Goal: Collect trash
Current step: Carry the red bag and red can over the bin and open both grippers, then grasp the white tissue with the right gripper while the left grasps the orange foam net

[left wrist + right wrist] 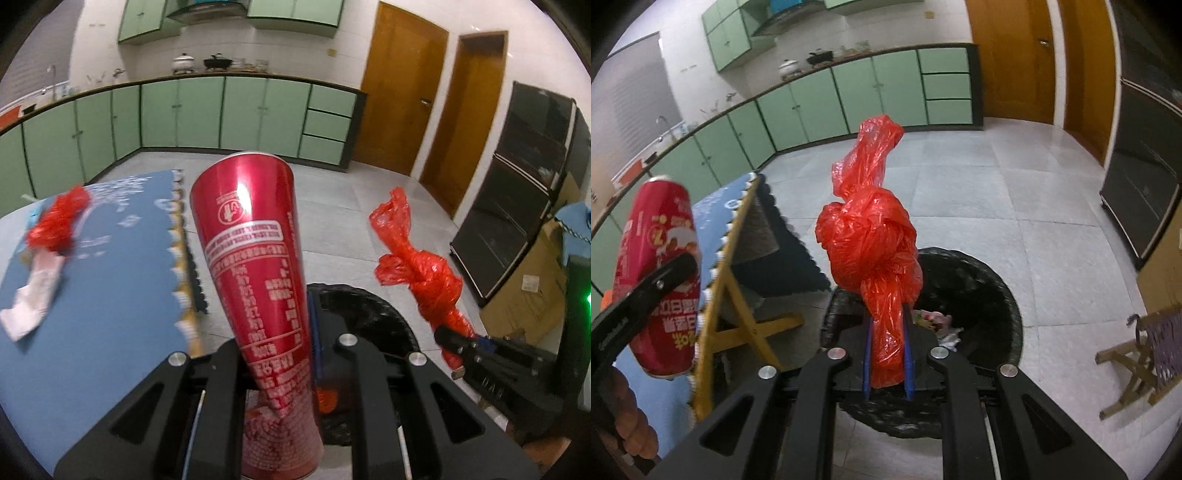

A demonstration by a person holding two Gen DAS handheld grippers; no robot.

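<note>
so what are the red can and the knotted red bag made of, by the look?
Red can: looks like thin painted metal, likely aluminium; glossy, with a sharp highlight streak and a dented lower end between the left jaws. Knotted red bag: thin plastic film, slightly translucent, shiny, finely crinkled, tied in a knot, held in the right jaws.

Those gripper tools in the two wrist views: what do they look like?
Both the left gripper and the right gripper are matte black angular frames with slotted cut-outs and round silver bolt heads. The thin fingers are blue. A green indicator light glows nearby.
</note>
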